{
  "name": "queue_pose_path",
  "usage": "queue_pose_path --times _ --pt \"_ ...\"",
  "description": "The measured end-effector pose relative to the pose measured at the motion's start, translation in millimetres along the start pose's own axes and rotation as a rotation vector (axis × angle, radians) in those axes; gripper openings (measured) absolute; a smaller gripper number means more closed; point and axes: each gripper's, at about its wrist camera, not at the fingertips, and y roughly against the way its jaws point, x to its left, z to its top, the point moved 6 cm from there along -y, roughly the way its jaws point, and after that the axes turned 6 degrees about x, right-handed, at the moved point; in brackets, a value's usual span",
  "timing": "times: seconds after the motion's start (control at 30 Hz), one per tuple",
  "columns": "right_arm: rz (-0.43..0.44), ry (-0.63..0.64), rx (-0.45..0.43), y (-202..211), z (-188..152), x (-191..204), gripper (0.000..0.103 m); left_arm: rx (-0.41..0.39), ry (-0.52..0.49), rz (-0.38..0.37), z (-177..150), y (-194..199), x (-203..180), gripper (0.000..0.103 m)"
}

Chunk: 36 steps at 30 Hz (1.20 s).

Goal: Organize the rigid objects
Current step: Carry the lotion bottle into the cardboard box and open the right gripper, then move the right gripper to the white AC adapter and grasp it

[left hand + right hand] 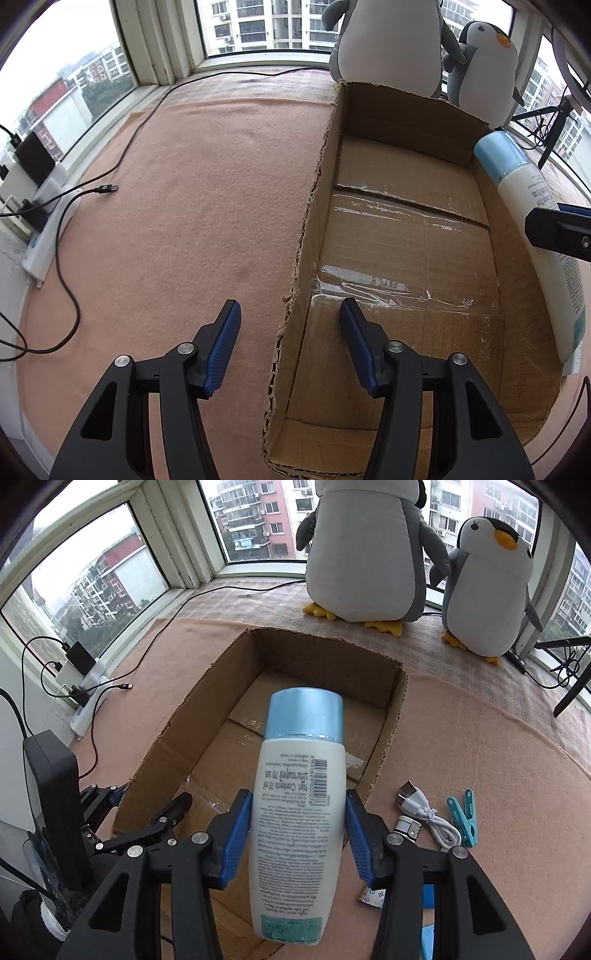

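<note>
right tool (297,834) grasping bottle (295,812), "Net. Contents 70 ml" | left tool (290,345) released, over box (406,236)

The white bottle (299,819) with the blue cap carries the only print that can be read — "Net. Contents 70 ml", followed by Thai script, seen upside down in the right wrist view. Beside it runs a barcode with digits too small to make out for certain. The fine paragraphs lower on the label are blurred — illegible.
</note>
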Motion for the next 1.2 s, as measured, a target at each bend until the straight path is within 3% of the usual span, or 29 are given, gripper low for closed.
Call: queue_pose_path --times 0.13,0.33,0.83,1.0,1.2 --pt "-0.016 0.003 -0.023 10.3 -2.3 -1.0 0.054 -0.001 0.0 0.002 -0.3 0.5 0.2 0.055" --pt "-0.028 -0.044 -0.059 43.4 -16.2 -21.7 0.054 -0.008 -0.007 0.01 0.0 1.8 -0.7 0.055" --pt "-0.164 -0.238 -0.219 187.6 -91.6 -102.0 0.059 0.0 -0.022 -0.001 -3.9 2.6 1.2 0.056" --pt "-0.225 -0.274 -0.213 194.6 -123.9 -126.5 0.059 -0.003 -0.027 0.002 -4.4 2.5 2.3 0.058" --pt "-0.237 -0.317 -0.17 162.3 -155.4 -143.1 0.059 -0.006 -0.03 0.009 -5.2 2.7 3.1 0.058"
